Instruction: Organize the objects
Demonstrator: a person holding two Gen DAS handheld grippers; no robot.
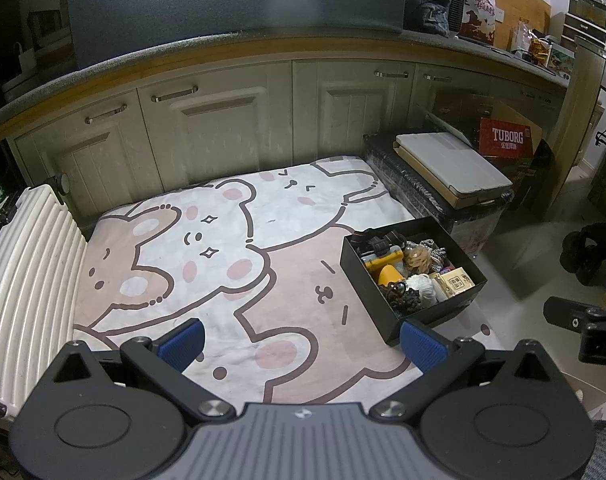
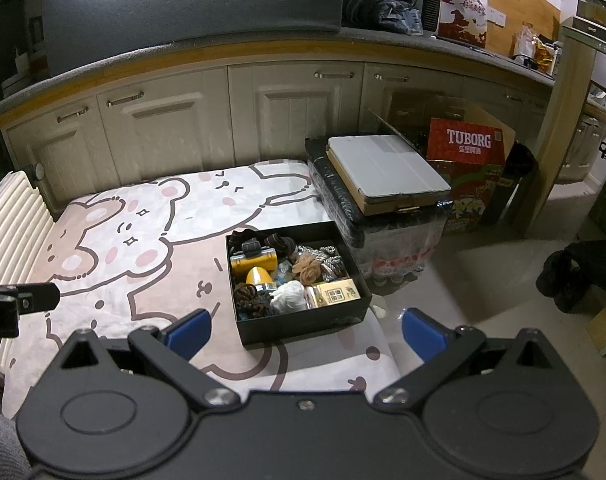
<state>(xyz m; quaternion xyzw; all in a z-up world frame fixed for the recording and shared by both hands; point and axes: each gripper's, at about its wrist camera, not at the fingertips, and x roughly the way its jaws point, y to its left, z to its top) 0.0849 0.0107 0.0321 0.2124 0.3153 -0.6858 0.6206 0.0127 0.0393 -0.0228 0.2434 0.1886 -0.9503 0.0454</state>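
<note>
A black open box (image 1: 387, 307) (image 2: 303, 325) sits near the right edge of a bear-print blanket (image 1: 223, 248) (image 2: 151, 236). It holds several small items: a yellow headlamp (image 2: 254, 263), a yellow cone (image 2: 259, 277), brown hair ties (image 2: 308, 268), a white cloth ball (image 2: 289, 295) and a tan card box (image 2: 337, 291). My left gripper (image 1: 301, 340) hovers open over the blanket, left of the box. My right gripper (image 2: 305, 330) is open just in front of the box's near wall, with nothing held.
A white ribbed suitcase (image 1: 27, 272) borders the blanket on the left. Cream cabinets (image 1: 223, 128) stand behind. A wrapped crate with a grey tablet case (image 2: 387, 168) and a red Tuborg carton (image 2: 469, 140) stand to the right. Tiled floor (image 2: 483, 280) lies beyond.
</note>
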